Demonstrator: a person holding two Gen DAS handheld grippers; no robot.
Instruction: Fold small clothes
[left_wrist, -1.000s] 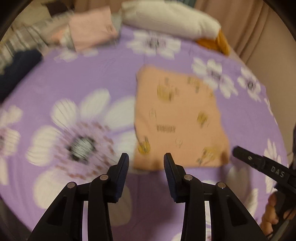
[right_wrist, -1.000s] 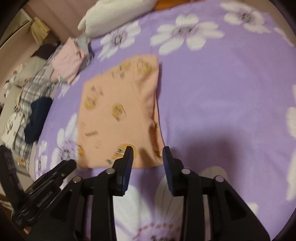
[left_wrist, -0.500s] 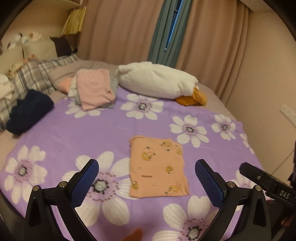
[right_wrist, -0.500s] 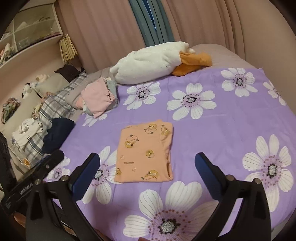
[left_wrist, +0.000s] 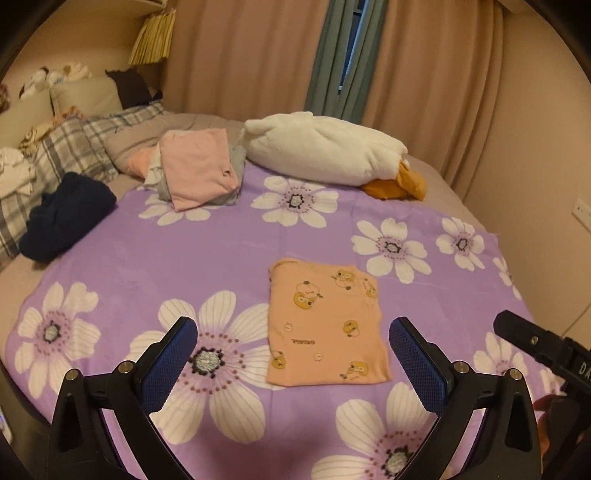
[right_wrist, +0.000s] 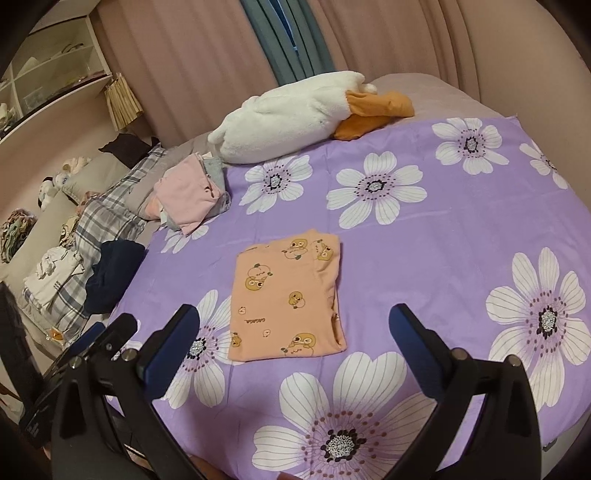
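Note:
A small orange garment with duck prints (left_wrist: 325, 321) lies folded into a flat rectangle on the purple flowered sheet (left_wrist: 207, 258); it also shows in the right wrist view (right_wrist: 286, 299). My left gripper (left_wrist: 293, 362) is wide open and empty, held back above the near edge of the bed. My right gripper (right_wrist: 293, 354) is wide open and empty too, also raised well short of the garment. The right gripper's body shows at the right edge of the left wrist view (left_wrist: 535, 343).
A stack of folded pink and grey clothes (left_wrist: 199, 171) sits at the back left of the sheet. A white plush duck (left_wrist: 325, 149) lies behind it. A dark blue garment (left_wrist: 64, 218) and plaid pillows (left_wrist: 70, 147) lie at the left. Curtains hang behind.
Both grippers were nearly shut low at the garment's near edge. They have opened wide and pulled back and up from the bed. The garment stays folded flat.

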